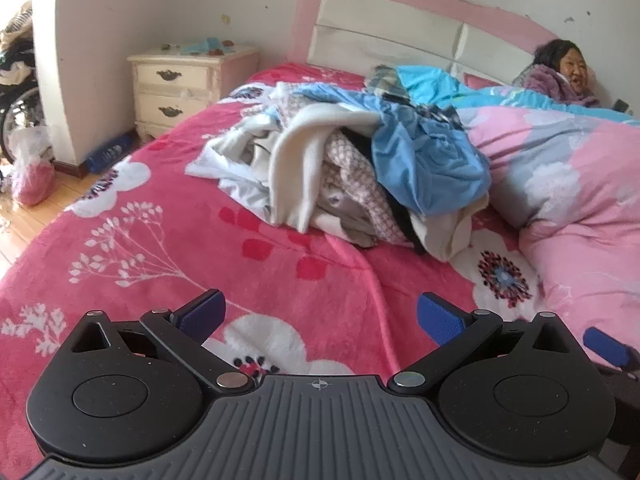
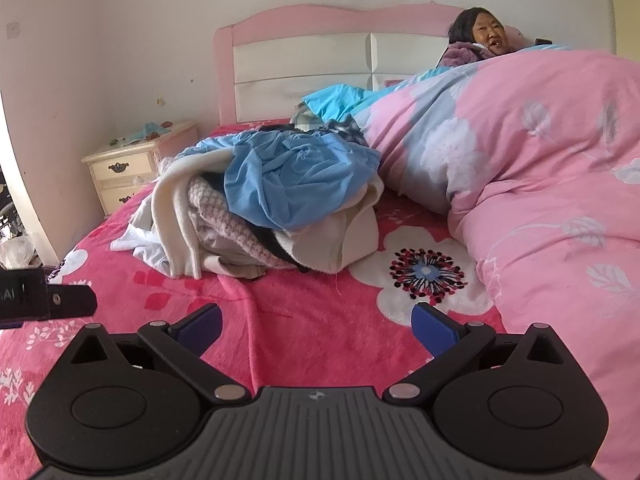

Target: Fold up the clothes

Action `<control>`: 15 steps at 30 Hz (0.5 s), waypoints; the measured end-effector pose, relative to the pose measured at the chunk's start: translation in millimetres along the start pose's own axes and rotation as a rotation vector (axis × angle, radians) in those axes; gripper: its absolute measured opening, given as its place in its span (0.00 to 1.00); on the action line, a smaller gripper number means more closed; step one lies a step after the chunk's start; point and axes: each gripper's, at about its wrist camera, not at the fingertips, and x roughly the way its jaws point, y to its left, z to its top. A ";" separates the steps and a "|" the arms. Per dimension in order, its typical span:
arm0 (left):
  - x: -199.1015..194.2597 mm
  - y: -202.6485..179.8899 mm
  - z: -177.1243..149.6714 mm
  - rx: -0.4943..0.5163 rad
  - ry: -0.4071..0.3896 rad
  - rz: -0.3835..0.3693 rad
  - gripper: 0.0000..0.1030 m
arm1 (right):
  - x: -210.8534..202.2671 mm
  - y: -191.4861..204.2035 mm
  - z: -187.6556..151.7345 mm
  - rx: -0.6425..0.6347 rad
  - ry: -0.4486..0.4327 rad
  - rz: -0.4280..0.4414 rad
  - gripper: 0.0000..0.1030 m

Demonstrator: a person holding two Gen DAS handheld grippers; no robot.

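A heap of unfolded clothes [image 1: 340, 168] lies in the middle of the bed, with a light blue garment [image 1: 424, 156] on top, a cream one [image 1: 296, 160] and a checked pink one beneath. The right wrist view shows the same heap [image 2: 264, 208]. My left gripper [image 1: 320, 316] hovers over the red blanket well short of the heap, jaws wide open and empty. My right gripper [image 2: 316, 322] hangs likewise, open and empty. One blue fingertip of the right gripper [image 1: 608, 346] shows at the right edge of the left wrist view. The left gripper's body [image 2: 44, 296] shows at the left edge of the right wrist view.
A red floral blanket [image 1: 168, 264] covers the bed. A pink quilt [image 2: 540, 184] is bunched on the right, with a person [image 2: 480, 40] lying under it by the pink headboard [image 1: 400, 12]. A cream nightstand [image 1: 180, 88] stands left of the bed, bags and clutter [image 1: 28, 168] on the floor.
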 end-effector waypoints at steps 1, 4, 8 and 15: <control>-0.3 0.4 -0.6 0.000 0.002 -0.010 1.00 | -0.2 -0.4 0.0 0.001 -0.002 0.002 1.00; 3.6 1.6 -2.7 0.017 0.017 -0.008 1.00 | -0.6 -1.6 0.1 0.006 -0.008 0.008 1.00; 11.4 -7.1 -3.6 0.033 0.064 -0.016 1.00 | -1.2 -3.0 0.2 0.011 -0.016 0.015 1.00; 20.7 -9.0 -7.1 -0.024 0.106 0.001 1.00 | 0.6 0.6 -0.3 0.002 -0.010 -0.006 1.00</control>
